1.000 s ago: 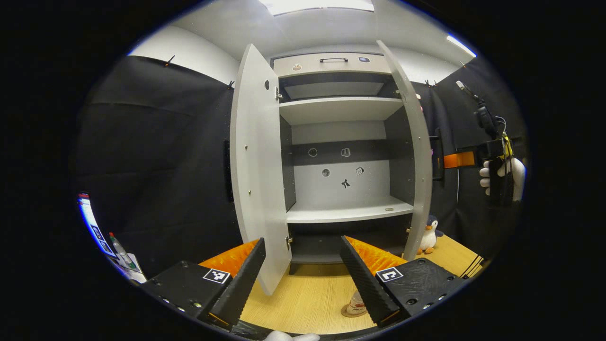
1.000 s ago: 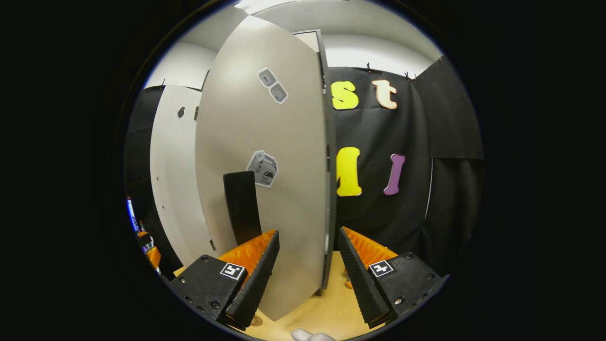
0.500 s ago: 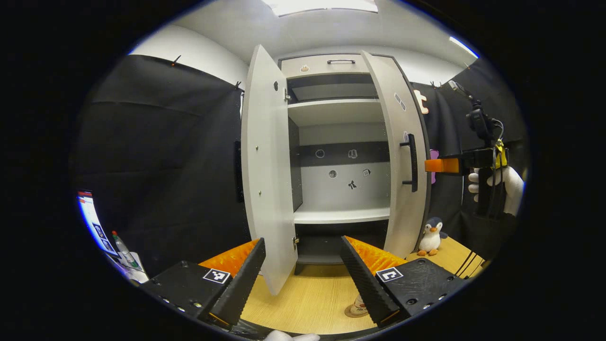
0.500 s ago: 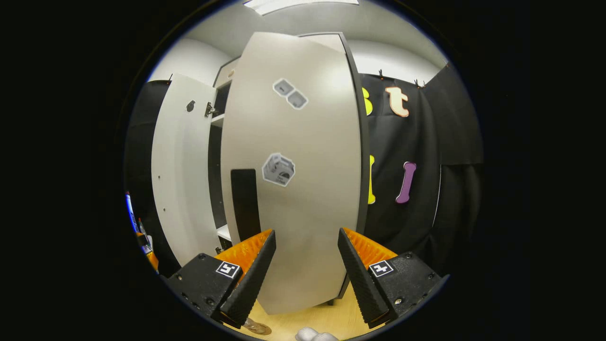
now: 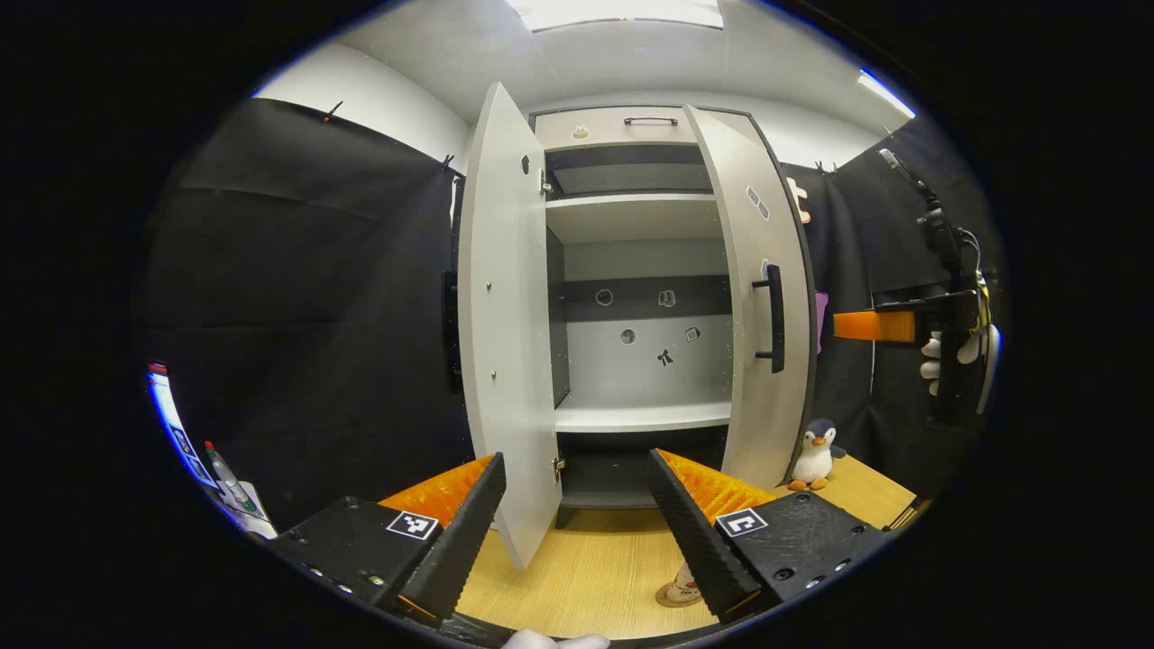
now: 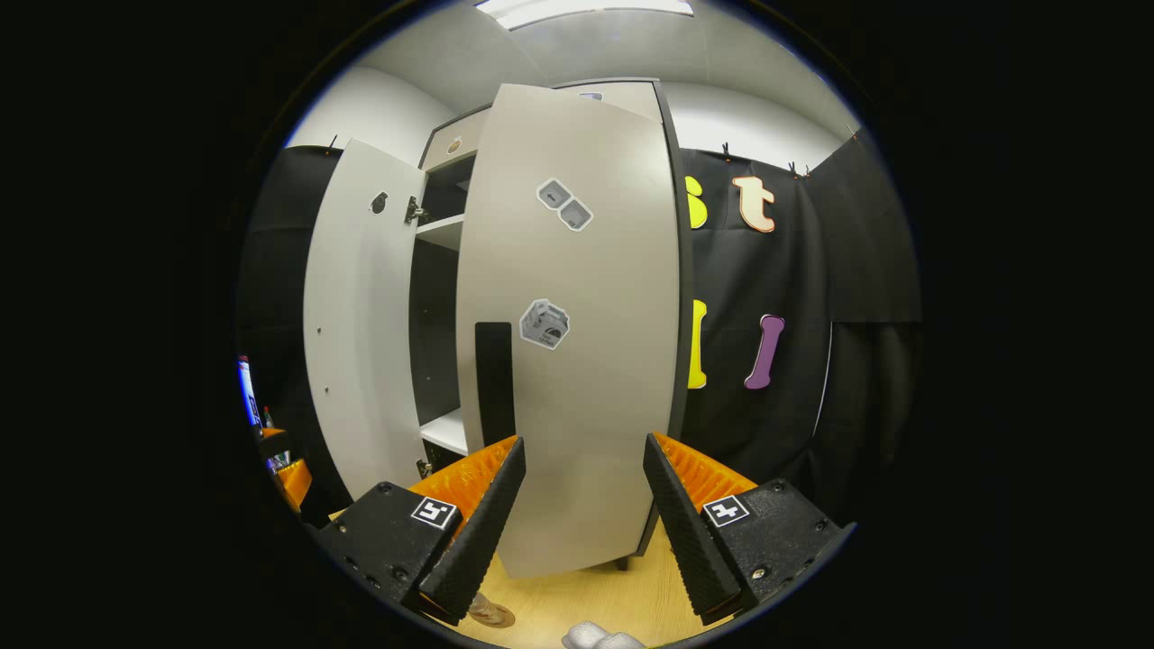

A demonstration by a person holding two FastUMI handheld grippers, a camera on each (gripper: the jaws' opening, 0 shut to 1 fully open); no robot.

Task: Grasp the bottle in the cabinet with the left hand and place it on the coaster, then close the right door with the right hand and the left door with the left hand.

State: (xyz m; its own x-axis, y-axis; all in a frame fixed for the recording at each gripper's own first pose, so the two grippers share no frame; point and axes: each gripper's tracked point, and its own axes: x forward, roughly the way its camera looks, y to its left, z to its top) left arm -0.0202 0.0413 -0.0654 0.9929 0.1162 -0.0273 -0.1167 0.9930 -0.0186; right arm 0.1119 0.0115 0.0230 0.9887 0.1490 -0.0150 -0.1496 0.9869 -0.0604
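The grey cabinet (image 5: 631, 131) stands on a wooden table. Its left door (image 5: 505, 342) hangs wide open, while the right door (image 5: 762, 297) with a black handle (image 5: 771, 315) is swung most of the way in. The middle shelf (image 5: 640, 416) is bare. A small bottle (image 5: 687, 584) stands on a round coaster (image 5: 669, 597), half hidden behind my left gripper (image 5: 577, 532), which is open and holds nothing. A gloved hand holds my right gripper (image 5: 856, 326) just right of the right door. In the right gripper view it (image 6: 577, 532) is open, facing the right door (image 6: 577, 361).
A penguin plush (image 5: 816, 455) sits on the table (image 5: 586, 577) at the cabinet's right foot. Pens and a screen edge (image 5: 221, 473) are at the far left. Black cloth surrounds the cabinet. The coaster's edge (image 6: 494, 617) peeks beside my right gripper's left finger.
The right door has swung from wide open to mostly shut. My right gripper followed it and now sits a little back from its face. The left door and left gripper stayed put.
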